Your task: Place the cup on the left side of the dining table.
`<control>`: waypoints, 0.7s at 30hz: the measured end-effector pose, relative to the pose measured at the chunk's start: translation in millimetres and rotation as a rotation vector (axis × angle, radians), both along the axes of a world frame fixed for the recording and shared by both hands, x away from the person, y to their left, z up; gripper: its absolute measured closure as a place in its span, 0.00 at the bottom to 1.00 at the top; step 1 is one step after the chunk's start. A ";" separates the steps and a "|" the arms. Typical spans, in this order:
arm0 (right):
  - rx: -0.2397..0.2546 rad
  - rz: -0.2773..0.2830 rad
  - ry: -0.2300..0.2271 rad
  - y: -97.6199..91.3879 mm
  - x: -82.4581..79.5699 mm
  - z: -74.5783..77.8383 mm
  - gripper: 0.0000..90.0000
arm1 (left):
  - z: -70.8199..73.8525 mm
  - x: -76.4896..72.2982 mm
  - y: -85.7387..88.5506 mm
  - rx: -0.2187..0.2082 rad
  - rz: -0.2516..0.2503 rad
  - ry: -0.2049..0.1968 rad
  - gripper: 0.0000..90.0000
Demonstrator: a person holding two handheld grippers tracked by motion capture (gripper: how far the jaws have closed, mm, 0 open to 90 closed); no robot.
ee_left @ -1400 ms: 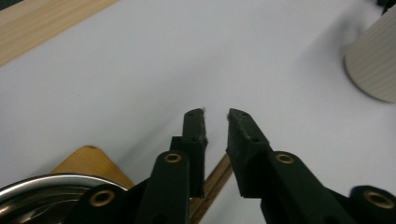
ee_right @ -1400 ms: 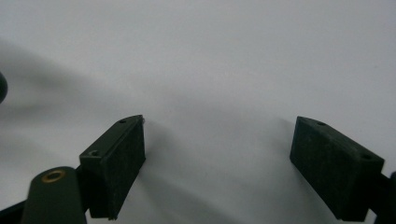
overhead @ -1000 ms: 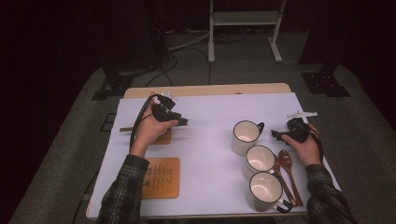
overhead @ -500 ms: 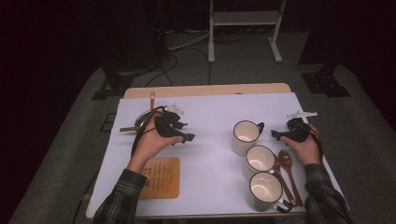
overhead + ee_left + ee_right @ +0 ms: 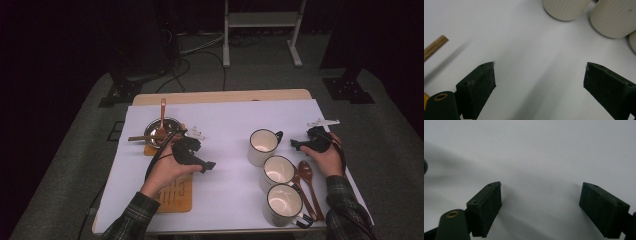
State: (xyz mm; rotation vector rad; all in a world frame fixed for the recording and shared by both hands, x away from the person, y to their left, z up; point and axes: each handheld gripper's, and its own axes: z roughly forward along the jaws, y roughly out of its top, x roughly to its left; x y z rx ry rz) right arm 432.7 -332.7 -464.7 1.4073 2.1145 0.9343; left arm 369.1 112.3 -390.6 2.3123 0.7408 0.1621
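Spoon [image 5: 162, 116] in bowl [image 5: 161, 129] behind board [image 5: 174, 192]

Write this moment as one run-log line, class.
left gripper: jaws open, empty, just opened | right gripper: jaws open, empty, beside mugs | wooden spoon: in metal bowl | spoons: right of mugs

1. Table cover [image 5: 225, 125] – plain white, with a light wooden edge showing at 12 o'clock.
2. Three mugs [image 5: 263, 146] – cream, ribbed sides, dark rims.
3. Spoons [image 5: 306, 172] at 4 o'clock – reddish brown.
4. Slatted board [image 5: 175, 195] at 7 o'clock – orange-tan wood.
5. Bowl [image 5: 159, 129] at 10 o'clock – silvery metal, holding a brown spoon.
6. Grippers [image 5: 197, 160] – black.
7. Sleeves [image 5: 132, 220] – dark green plaid.
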 end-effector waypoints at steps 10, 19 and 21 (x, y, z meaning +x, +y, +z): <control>0.001 0.000 0.000 0.0 0.1 0.0 0.18 | -21.5 -9.5 -8.5 0.000 -0.030 -0.008 0.09; 0.002 -0.001 0.001 0.0 0.0 0.0 0.18 | -42.3 -13.7 -14.6 0.023 -0.035 0.000 0.09; 0.001 0.000 0.000 0.0 0.0 0.0 0.18 | -45.1 -14.5 -16.2 0.034 -0.035 0.003 0.09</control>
